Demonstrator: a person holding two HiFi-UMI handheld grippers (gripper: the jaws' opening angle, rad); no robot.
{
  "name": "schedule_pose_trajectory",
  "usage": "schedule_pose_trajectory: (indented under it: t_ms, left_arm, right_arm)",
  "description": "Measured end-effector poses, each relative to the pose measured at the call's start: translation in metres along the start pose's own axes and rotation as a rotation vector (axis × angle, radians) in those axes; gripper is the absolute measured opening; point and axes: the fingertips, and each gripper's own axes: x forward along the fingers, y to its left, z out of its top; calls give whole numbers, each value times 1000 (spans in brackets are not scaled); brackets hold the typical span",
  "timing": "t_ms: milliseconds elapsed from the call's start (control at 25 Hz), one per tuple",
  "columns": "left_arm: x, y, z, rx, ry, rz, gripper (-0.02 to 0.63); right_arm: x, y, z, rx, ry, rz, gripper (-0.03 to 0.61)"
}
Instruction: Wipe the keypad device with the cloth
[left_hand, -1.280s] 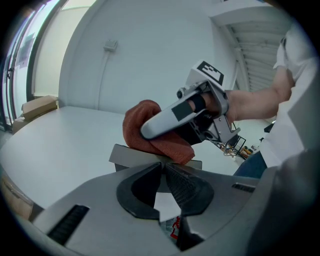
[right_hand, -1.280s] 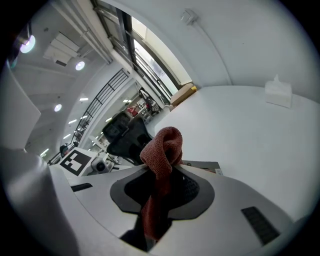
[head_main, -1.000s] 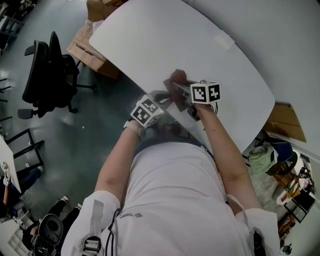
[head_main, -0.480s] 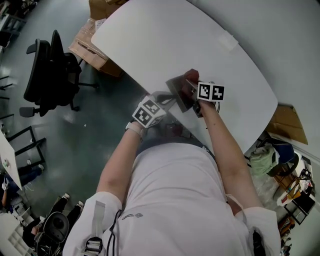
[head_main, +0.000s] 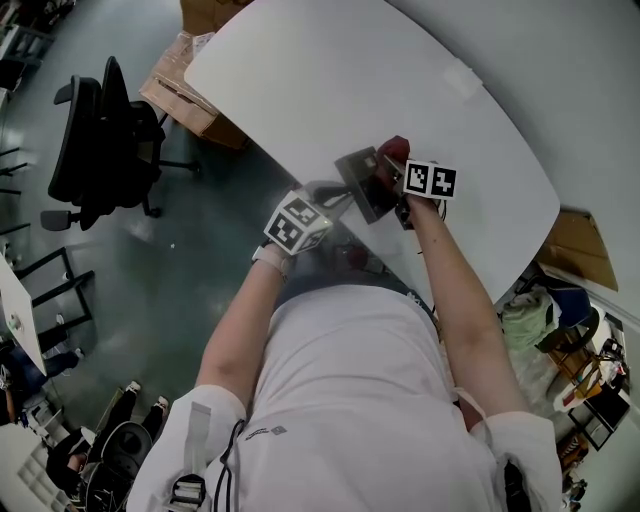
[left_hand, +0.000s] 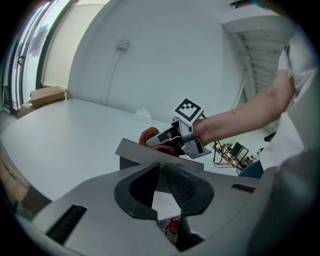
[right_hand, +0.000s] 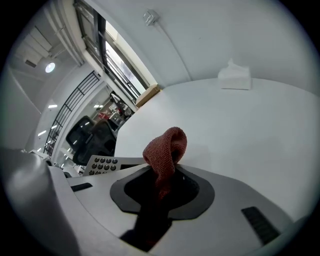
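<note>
The grey keypad device (head_main: 362, 182) hangs tilted over the near edge of the white table (head_main: 330, 80). My left gripper (head_main: 338, 198) is shut on its near edge; in the left gripper view the device (left_hand: 150, 152) lies as a slab across the jaw tips of the left gripper (left_hand: 162, 169). My right gripper (head_main: 392, 172) is shut on a red cloth (head_main: 394, 150), which sits at the device's far right end. In the right gripper view the cloth (right_hand: 166, 147) loops up out of the right gripper (right_hand: 162, 176), with the device's buttons (right_hand: 102, 164) to its left. The left gripper view shows the right gripper (left_hand: 161, 143) and the cloth (left_hand: 148, 135) behind the slab.
A small white box (head_main: 458, 78) rests on the table's far side. Off the table's left end are cardboard boxes (head_main: 180, 95) and a black office chair (head_main: 100, 140). More cardboard (head_main: 575, 245) and bags lie on the floor at the right.
My right gripper has carried the cloth rightward along the device, toward its far end. The left gripper and the device have barely moved.
</note>
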Motion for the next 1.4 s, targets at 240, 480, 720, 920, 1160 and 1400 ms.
schedule_pose_trajectory:
  t_ms: [240, 480, 720, 920, 1160, 1400]
  left_arm:
    - [-11, 14, 11, -70, -62, 37, 37]
    - [-5, 19, 24, -53, -74, 57, 37]
    - [0, 19, 26, -57, -75, 48, 37]
    - [-1, 18, 26, -45, -77, 46, 37]
    - [0, 21, 24, -51, -78, 44, 37]
    - [1, 21, 23, -64, -89, 45, 37]
  right_arm:
    - [-10, 16, 10, -25, -39, 31, 95]
    - [-24, 83, 28, -79, -69, 195, 95]
    - [-20, 126, 31, -154, -44, 284, 95]
    - [-12, 117, 25, -151, -35, 264, 95]
    - [1, 87, 24, -96, -47, 205, 95]
    - [9, 55, 27, -92, -38, 123, 95]
